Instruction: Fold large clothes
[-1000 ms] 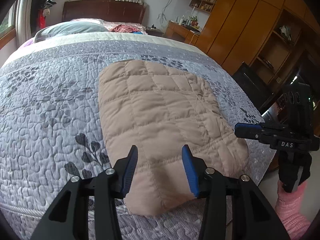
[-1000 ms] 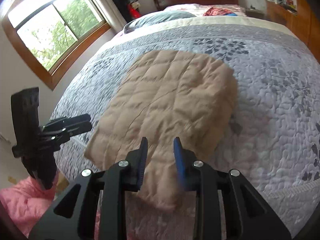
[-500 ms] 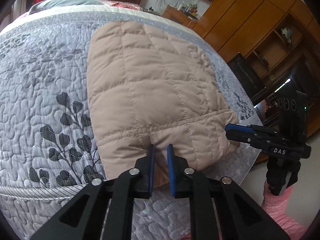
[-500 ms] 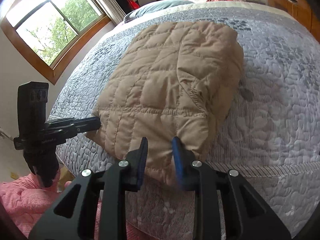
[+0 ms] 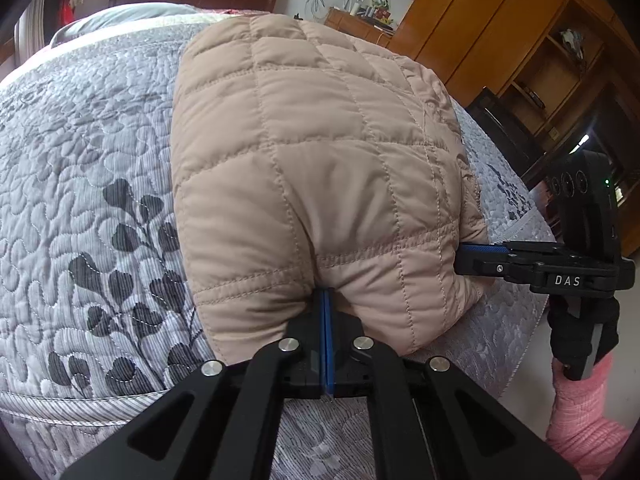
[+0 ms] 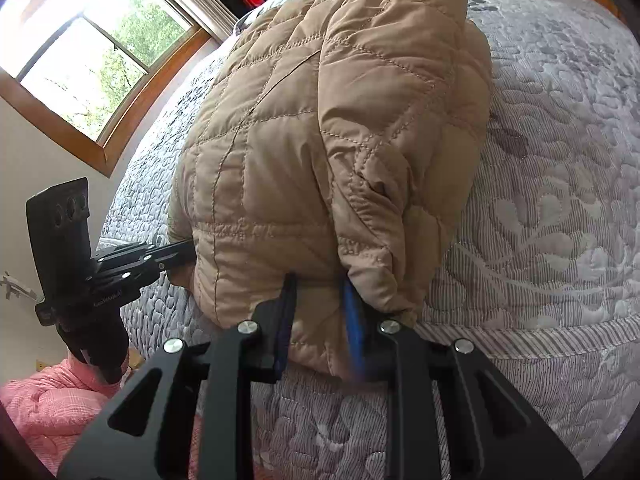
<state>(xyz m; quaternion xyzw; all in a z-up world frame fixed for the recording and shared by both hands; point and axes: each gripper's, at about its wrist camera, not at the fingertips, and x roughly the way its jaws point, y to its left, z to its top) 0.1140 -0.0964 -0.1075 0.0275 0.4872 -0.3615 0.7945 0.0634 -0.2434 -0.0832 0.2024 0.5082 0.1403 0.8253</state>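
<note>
Both grippers [image 5: 326,300] [image 6: 318,300] pinch the puffy, apparently folded tan jacket's [image 5: 320,168] hem.

A bed [image 5: 80,128] covered by a grey-lilac quilted bedspread [image 6: 560,184] with dark leaf prints carries everything. Directly on it lies a folded tan quilted jacket [image 5: 320,152], filling the middle of the left view, its hem at the 6 o'clock edge near the bed's foot. A grey pillow [image 5: 132,14] lies at the headboard end, toward 11 o'clock.
</note>
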